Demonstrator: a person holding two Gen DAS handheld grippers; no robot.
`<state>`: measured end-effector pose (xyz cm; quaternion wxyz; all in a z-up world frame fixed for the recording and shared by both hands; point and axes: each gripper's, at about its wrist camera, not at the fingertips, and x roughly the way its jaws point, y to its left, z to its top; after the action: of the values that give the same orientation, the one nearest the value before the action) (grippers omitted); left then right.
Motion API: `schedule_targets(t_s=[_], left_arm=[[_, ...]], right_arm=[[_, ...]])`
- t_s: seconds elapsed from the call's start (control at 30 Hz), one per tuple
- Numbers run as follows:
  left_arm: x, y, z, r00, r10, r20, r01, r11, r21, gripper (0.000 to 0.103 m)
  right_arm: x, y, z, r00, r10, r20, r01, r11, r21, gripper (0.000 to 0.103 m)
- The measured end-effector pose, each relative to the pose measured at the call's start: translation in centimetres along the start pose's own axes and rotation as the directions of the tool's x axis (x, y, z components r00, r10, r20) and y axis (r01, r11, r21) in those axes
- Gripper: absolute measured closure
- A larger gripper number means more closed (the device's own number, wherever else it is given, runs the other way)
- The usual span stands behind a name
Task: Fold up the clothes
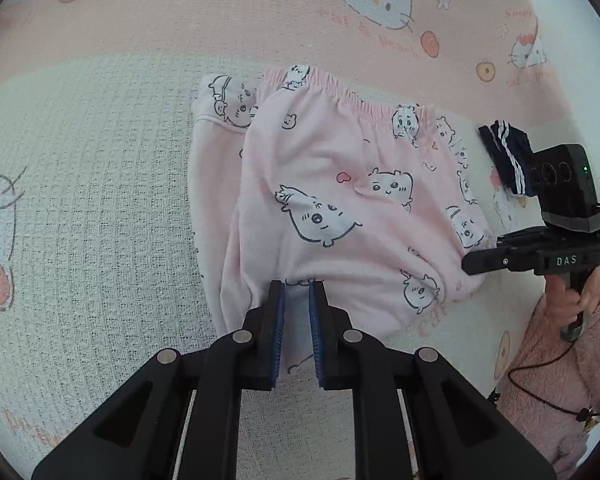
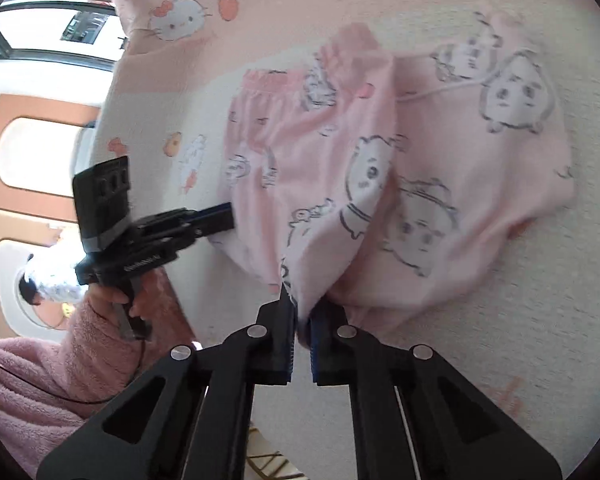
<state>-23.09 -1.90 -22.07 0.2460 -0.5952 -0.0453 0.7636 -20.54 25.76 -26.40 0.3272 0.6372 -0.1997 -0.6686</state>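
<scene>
Claws (image 1: 297,292) (image 2: 300,312) low, both pinching pink shorts (image 1: 340,208) (hem edge).

Pale pink pajama pants (image 1: 332,200) printed with white, black-outlined cartoon animals and small red hearts lie on a cream-and-pink cat-print waffle blanket (image 1: 100,184), beside them a navy white-striped garment (image 1: 508,156).

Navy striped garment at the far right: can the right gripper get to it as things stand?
Probably not yet: the right gripper is shut on the pink pants. Otherwise, the navy striped garment lies close beyond it on the bedsheet, unobstructed.
</scene>
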Motion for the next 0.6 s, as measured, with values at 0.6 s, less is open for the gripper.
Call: schedule_targets(t_s=[0.6], left_arm=[[-4.3, 3.2, -1.7, 0.994, 0.045, 0.1, -0.03, 0.989, -0.143, 0.085]], right_arm=[[-1.8, 1.7, -0.3, 0.947, -0.308, 0.094, 0.315, 0.947, -0.067, 0.088]])
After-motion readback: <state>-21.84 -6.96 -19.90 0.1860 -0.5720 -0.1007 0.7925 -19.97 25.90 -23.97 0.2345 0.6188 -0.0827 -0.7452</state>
